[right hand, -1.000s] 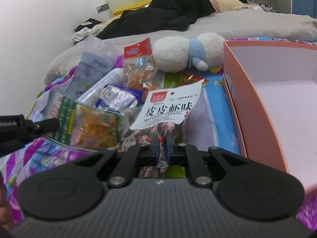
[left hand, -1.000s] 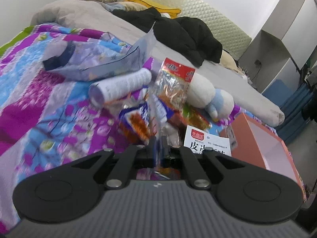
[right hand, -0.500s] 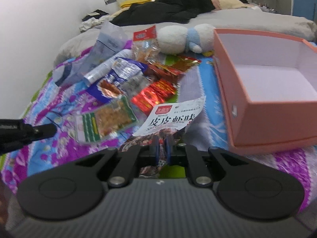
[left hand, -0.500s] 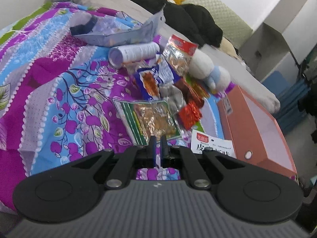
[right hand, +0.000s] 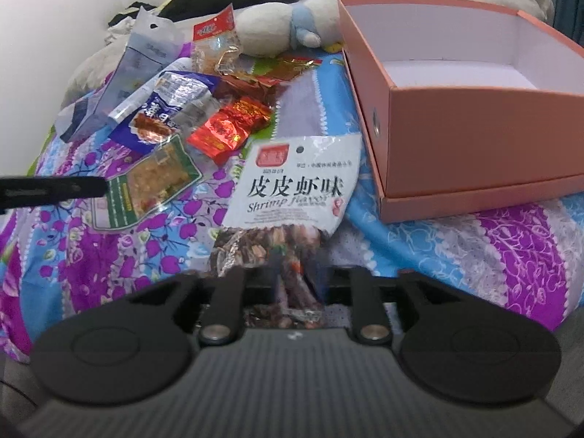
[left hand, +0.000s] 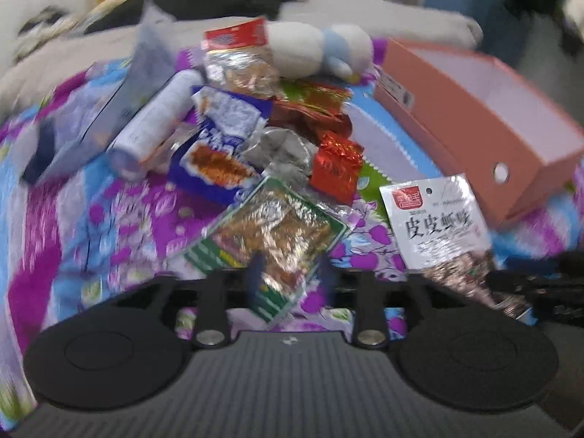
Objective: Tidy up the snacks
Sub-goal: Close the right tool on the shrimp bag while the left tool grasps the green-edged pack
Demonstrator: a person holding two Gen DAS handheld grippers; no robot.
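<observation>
My right gripper [right hand: 295, 277]: jaws part-open around lower end of shrimp bag [right hand: 295, 186], whether pinching it I cannot tell. Bag's long axis runs straight ahead from gripper; box [right hand: 456, 116] lies ahead-right, open, nothing inside visible. Right hand nearer box.

My left gripper [left hand: 288, 277]: jaws apart, straddling near corner of green packet [left hand: 270, 233] lying on bed [left hand: 109, 219]; view blurred.

Count: one box, one shrimp bag, one green packet, one blue packet [right hand: 160, 116], one plush [right hand: 277, 25]. Red packets [right hand: 226, 127]: several, number unclear.
</observation>
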